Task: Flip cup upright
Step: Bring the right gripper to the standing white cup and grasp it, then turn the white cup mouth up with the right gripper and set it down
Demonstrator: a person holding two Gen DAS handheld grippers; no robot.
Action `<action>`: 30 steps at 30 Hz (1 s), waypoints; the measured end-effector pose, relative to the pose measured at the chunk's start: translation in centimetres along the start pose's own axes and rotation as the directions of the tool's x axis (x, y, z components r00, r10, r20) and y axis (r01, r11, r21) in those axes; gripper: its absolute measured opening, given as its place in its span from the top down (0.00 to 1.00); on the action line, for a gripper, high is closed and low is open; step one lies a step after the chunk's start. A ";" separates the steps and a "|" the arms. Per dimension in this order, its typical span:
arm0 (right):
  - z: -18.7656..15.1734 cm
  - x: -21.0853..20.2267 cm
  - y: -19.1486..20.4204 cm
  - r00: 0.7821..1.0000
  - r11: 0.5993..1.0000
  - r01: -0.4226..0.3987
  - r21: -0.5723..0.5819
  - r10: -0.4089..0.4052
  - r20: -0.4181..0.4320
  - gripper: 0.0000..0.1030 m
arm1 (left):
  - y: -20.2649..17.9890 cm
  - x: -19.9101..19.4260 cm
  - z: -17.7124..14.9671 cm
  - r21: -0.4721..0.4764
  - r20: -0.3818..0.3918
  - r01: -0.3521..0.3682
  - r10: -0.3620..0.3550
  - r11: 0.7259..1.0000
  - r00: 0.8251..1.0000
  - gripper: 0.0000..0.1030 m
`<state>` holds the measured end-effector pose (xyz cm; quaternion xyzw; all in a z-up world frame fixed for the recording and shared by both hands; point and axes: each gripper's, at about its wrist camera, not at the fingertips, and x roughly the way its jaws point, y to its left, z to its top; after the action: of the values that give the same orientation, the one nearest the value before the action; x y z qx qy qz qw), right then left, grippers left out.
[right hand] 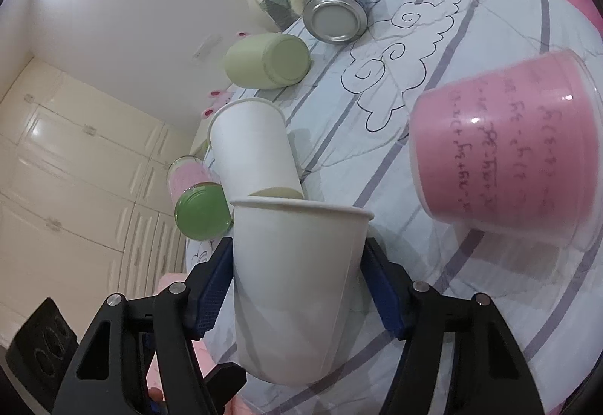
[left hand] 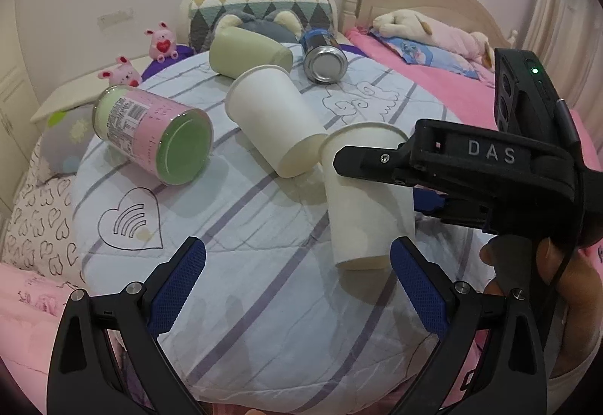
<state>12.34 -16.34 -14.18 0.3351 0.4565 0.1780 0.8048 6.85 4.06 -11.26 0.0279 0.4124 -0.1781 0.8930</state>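
A round table covered in a pale blue quilted cloth (left hand: 264,320) with purple stripes, a heart outline and a cloud outline stood beside a pink bed (left hand: 433,83). On the cloth lay a clear cylindrical jar (left hand: 150,132) with a pink label and green contents, on its side. Behind it a pale green matte canister (left hand: 248,51) lay tipped over, and near that a blue-labelled metal tin (left hand: 324,55) lay with its silver base facing the camera. Two small pink plush rabbits (left hand: 162,43) sat by the wall. A pink translucent plastic tub (right hand: 505,147) with handwriting appeared in the right wrist view.
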 end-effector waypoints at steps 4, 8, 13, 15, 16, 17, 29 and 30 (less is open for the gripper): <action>-0.3 -0.9 0.9 0.999 0.997 0.028 -0.070 -0.026 0.033 0.34 | -0.3 -0.3 -0.1 0.009 0.009 0.008 -0.008 1.000 1.000 0.03; -0.2 -2.3 2.6 0.994 0.983 0.071 -0.168 -0.055 0.098 0.34 | -0.2 -0.1 0.3 -0.014 0.011 0.024 -0.024 1.000 1.000 0.03; 0.5 -3.3 4.3 0.974 0.937 0.174 -0.303 -0.119 0.192 0.34 | -0.1 1.1 1.7 -0.053 0.024 0.009 -0.008 0.999 1.000 0.03; 1.0 -3.2 4.7 0.965 0.917 0.209 -0.339 -0.137 0.225 0.34 | 0.0 1.8 2.3 -0.071 0.029 0.009 -0.007 0.997 1.000 0.03; 1.3 -3.1 4.9 0.958 0.903 0.232 -0.362 -0.148 0.244 0.34 | 0.0 2.3 2.7 -0.080 0.029 0.011 -0.009 0.997 1.000 0.03; 1.6 -2.9 5.2 0.954 0.891 0.247 -0.381 -0.155 0.256 0.34 | 0.0 2.6 3.0 -0.085 0.032 0.015 -0.013 0.996 0.999 0.03; 5.1 -0.7 5.4 0.905 0.808 0.397 -0.435 -0.268 0.330 0.34 | 0.6 7.2 6.1 -0.176 0.021 -0.002 0.006 0.984 1.000 0.03; 5.3 -0.5 5.4 0.904 0.806 0.401 -0.436 -0.271 0.330 0.34 | 0.7 7.7 6.2 -0.180 0.011 -0.013 0.015 0.984 1.000 0.03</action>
<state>16.68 -14.80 -8.22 0.0511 0.3421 0.0979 0.9331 16.14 1.20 -12.96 -0.0512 0.4211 -0.1340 0.8956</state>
